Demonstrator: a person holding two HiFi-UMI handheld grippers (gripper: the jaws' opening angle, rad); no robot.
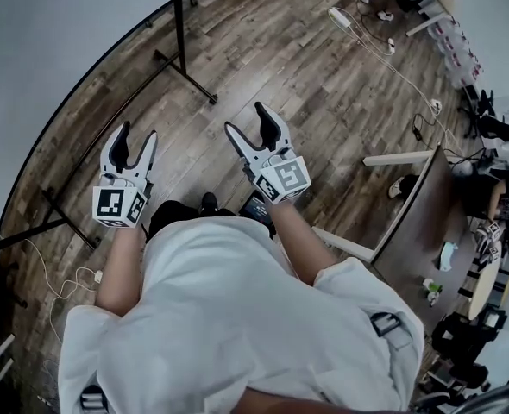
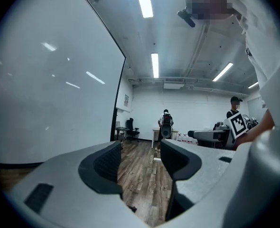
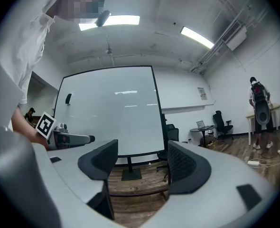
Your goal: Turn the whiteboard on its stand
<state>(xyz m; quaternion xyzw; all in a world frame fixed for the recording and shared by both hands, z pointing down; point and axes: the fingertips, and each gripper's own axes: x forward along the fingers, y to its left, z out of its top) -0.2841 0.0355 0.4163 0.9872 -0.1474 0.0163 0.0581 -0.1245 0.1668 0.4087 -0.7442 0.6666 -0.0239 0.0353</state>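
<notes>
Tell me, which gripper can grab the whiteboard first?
Probably the left gripper: it is open and nearer the whiteboard, which looms beside it in its own view. The right gripper, also open, is farther off.

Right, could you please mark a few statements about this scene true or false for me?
1. The left gripper and right gripper are both open, with nothing between the jaws. True.
2. The left gripper is clamped on the whiteboard. False: it is apart from the board.
3. The floor is wood plank. True.
4. The whiteboard is full of writing. False: no writing shows on it.
5. The whiteboard lies flat on the floor. False: it is upright on its stand.
</notes>
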